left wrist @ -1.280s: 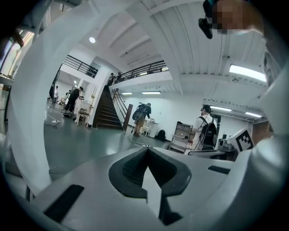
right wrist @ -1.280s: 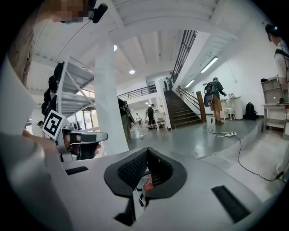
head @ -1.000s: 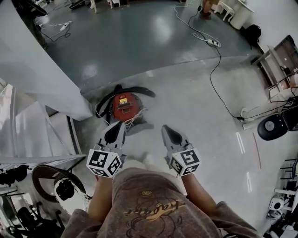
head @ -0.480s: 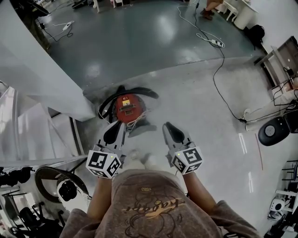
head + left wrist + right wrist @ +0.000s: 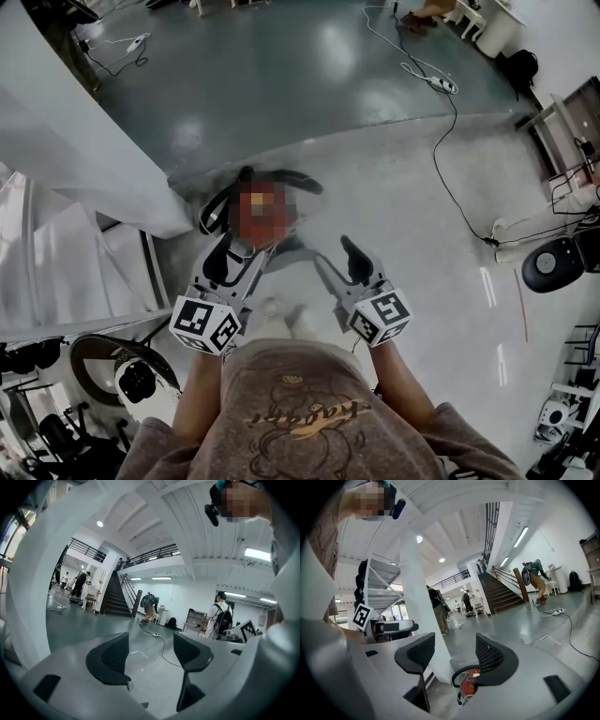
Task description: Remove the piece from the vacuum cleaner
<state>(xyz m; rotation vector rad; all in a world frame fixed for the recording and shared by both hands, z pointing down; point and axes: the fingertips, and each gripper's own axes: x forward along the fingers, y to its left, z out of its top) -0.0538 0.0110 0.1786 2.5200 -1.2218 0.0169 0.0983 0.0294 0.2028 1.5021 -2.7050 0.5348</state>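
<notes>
The red vacuum cleaner (image 5: 470, 681) lies on the pale floor at the foot of a white pillar, with its black hose (image 5: 286, 178) curled round it. In the head view its body is blurred over. My left gripper (image 5: 239, 262) hovers just short of it on the near left, my right gripper (image 5: 339, 265) on the near right. Both sets of jaws have just been opening and stand open with nothing between them. The right gripper view frames the vacuum low between the right jaws. The left gripper view shows only bare floor beyond the left fingers (image 5: 110, 660).
A white slanted wall (image 5: 84, 141) stands left of the vacuum. A cable and power strip (image 5: 441, 84) run across the far floor. A black round device (image 5: 548, 262) sits at the right and a round machine (image 5: 131, 380) at the lower left. People stand far off near a staircase (image 5: 112, 599).
Both grippers were shut and now stand open. Both have edged forward toward the vacuum cleaner.
</notes>
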